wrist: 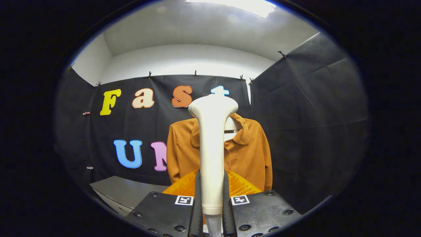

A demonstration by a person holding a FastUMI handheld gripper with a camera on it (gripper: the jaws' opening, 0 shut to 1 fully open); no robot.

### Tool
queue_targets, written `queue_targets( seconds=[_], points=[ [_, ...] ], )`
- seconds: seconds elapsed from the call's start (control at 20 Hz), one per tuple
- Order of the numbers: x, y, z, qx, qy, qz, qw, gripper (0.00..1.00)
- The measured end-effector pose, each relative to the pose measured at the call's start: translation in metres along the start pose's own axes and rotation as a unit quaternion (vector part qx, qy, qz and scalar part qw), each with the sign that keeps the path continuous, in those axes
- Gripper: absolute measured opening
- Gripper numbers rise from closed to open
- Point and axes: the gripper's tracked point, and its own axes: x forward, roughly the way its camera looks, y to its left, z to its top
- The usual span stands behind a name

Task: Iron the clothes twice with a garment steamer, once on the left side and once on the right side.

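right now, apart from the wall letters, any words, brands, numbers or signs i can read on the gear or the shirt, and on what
No readable words, brands or numbers.
Two square markers on the tongs: coded patterns, not text.
Steamer, clamped between both fingers: plain, no print visible.
White patch at the orange shirt collar: nothing legible.

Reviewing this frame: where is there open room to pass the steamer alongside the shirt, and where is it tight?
Bare wall flanks the shirt on its far side, past the sleeve. A grey table lies low on the other side. It is tight in the middle: the steamer, clamped between the fingers, stands in front of the collar.
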Motion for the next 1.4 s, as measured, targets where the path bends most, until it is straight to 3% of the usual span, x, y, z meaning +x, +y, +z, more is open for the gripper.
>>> queue_targets(
  seconds=[0.2,0.4,0.9,1.4],
  points=[
    [0.018,-0.023,0.015,0.007,-0.017,-0.006,1.000,0.26],
    [0.041,-0.050,-0.001,0.014,-0.001,-0.011,1.000,0.27],
    [0.085,-0.083,-0.087,0.028,0.075,-0.010,0.997,0.27],
    [0.065,-0.094,-0.174,0.048,0.162,-0.011,0.986,0.27]
  ],
)
